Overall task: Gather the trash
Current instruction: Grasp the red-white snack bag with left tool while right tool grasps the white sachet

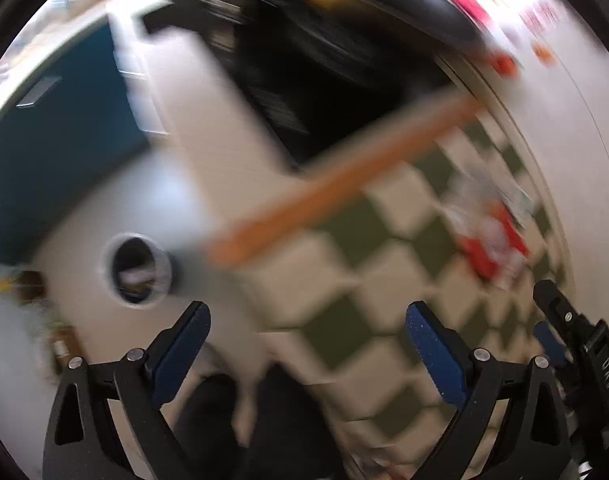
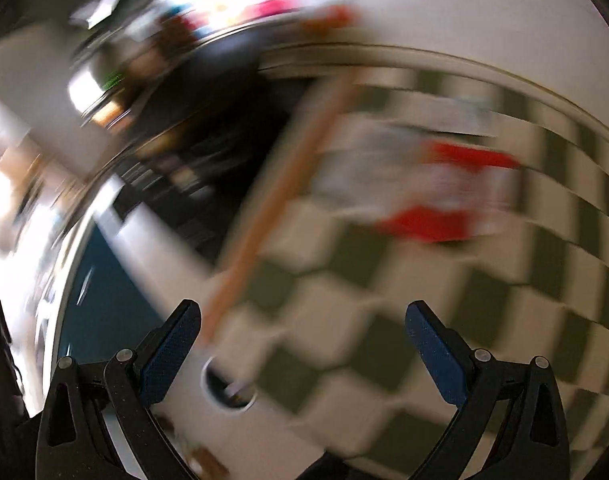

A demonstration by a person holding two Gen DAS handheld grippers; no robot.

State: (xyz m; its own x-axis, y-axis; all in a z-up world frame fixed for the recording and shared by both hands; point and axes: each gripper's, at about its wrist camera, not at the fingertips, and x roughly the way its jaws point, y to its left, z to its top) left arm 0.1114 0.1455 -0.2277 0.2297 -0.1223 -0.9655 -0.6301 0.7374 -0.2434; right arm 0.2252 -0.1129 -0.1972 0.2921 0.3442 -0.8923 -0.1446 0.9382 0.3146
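Observation:
Both views are motion-blurred. A pile of red and white trash (image 1: 490,240) lies on the green-and-cream checkered tablecloth (image 1: 344,236), near the far right edge. It also shows in the right wrist view (image 2: 432,192). My left gripper (image 1: 308,348) is open and empty above the cloth's near edge. My right gripper (image 2: 304,350) is open and empty, also short of the trash; it shows at the right edge of the left wrist view (image 1: 560,320). A round white bin (image 1: 138,268) with a dark opening stands on the floor to the left, also in the right wrist view (image 2: 228,390).
A long orange wooden edge (image 1: 344,176) runs diagonally beside the cloth, also in the right wrist view (image 2: 280,196). A teal cabinet (image 1: 52,132) and a white unit (image 1: 192,92) stand left. Dark furniture (image 1: 312,64) is behind. Dark shoes (image 1: 232,420) are below.

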